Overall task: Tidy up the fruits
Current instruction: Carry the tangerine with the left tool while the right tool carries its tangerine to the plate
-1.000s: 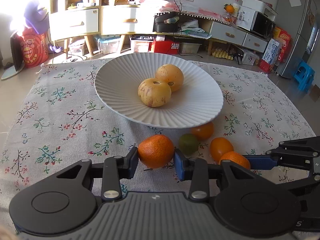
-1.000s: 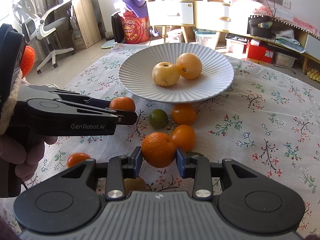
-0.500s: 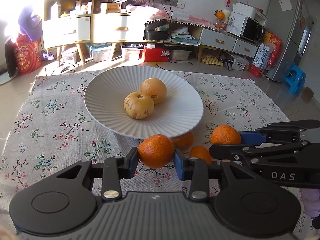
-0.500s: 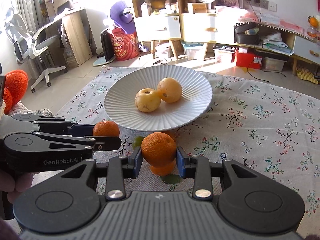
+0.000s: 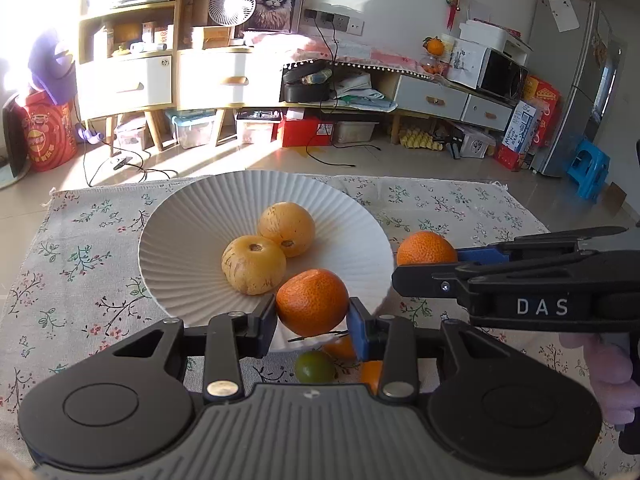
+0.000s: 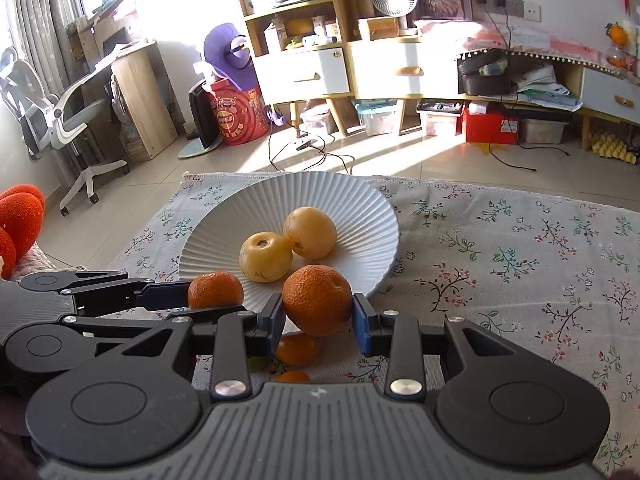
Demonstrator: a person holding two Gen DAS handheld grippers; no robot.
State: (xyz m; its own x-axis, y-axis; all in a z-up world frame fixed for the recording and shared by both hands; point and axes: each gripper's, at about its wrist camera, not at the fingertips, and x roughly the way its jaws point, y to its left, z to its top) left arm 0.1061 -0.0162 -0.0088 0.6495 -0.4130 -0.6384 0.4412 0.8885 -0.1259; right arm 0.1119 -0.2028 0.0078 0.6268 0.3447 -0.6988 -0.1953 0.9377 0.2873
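Each hand-held gripper pinches a round mandarin, left (image 5: 312, 303) and right (image 6: 318, 300); the plate's (image 5: 192, 216) near rim lies just ahead.

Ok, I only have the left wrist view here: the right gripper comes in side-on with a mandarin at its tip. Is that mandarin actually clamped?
Observer: Yes. In the right wrist view both fingers of the right gripper press the mandarin, one on each side.
Operator: Where is it relative to the plate?
Observer: It shows in front of the plate's near rim, just short of the two yellow fruits.
Operator: Anything underneath?
Observer: Two small oranges lie on the cloth below those fingers.
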